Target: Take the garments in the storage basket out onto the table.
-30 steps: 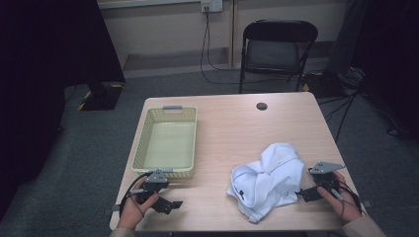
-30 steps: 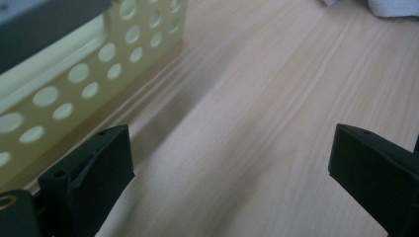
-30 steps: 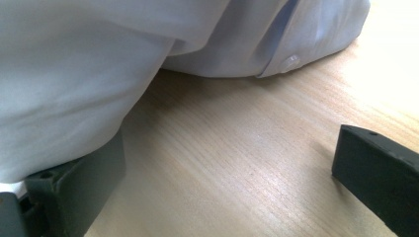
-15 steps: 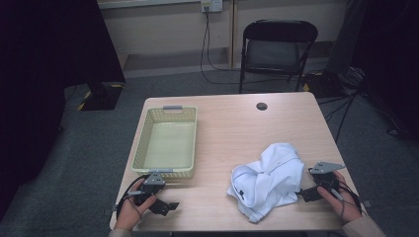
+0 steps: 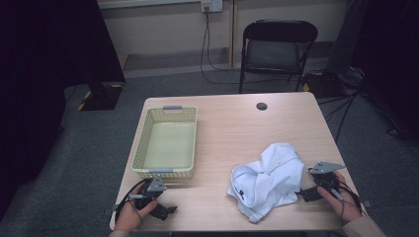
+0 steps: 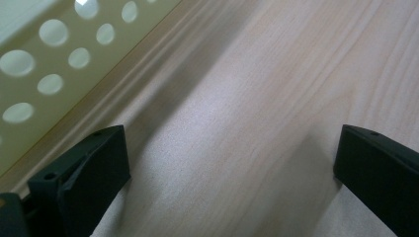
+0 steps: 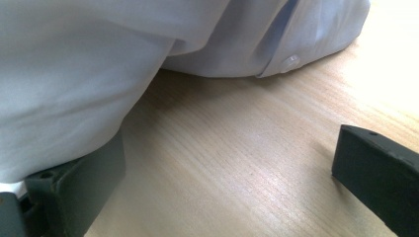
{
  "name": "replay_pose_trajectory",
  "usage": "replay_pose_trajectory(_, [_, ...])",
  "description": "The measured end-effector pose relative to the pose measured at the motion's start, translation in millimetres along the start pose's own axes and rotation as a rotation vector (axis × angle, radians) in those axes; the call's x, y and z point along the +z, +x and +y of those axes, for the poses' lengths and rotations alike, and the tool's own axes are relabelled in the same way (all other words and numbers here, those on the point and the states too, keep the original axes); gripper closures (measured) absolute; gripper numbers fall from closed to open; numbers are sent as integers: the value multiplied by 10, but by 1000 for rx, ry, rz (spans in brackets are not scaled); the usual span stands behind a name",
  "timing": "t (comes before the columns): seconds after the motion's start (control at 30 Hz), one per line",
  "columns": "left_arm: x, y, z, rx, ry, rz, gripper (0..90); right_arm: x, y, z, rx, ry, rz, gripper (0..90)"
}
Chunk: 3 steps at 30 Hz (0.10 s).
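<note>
— Where does the white shirt [image 5: 269, 180] lie, and which gripper is nearer to it?

— It is bunched in a loose heap on the near right part of the table [image 5: 237, 133]. The right gripper [image 5: 307, 193] sits just beside the heap's right edge, pointing left at it. The left gripper [image 5: 165, 212] rests near the front left corner, well apart from the cloth, so the right hand [image 5: 343, 200] is plainly the closer one.

— Are the jaws closed on anything?

— No. In the right gripper view both black jaws stand wide apart with bare wood between them; a fold of the shirt [image 7: 99, 64] drapes over the left-hand jaw, and a buttoned edge lies farther ahead. The left gripper view shows the same wide spread over bare wood, with the holed wall of the basket [image 6: 54, 69] just beside it.

— Does the heap have a long axis?

— Roughly. From above it runs diagonally, from the near left end up toward the far right. The right gripper would likely only need to ease forward a little to catch a fold.

— And the basket?

— A pale yellow basket [image 5: 168, 143] stands empty on the left half of the table, directly beyond the left gripper.

— The surface and the room?

— Light wood, with a dark round cap [image 5: 262, 106] near the far edge. Beyond stand a black folding chair [image 5: 276, 52], grey carpet, cables running up to a wall socket, and a dark curtain on the left.
</note>
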<state>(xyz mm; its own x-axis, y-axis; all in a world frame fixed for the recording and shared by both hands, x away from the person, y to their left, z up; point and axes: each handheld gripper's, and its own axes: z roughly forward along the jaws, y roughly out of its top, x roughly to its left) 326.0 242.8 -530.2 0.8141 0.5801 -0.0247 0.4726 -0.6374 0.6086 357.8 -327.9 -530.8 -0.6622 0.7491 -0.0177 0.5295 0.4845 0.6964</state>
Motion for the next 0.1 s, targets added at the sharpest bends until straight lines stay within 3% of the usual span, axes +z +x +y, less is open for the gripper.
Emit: replay_pose_trajectory(0.1, [-2,1,-22,1,-17,1,0,-1,-2,0,-2,1,2,0])
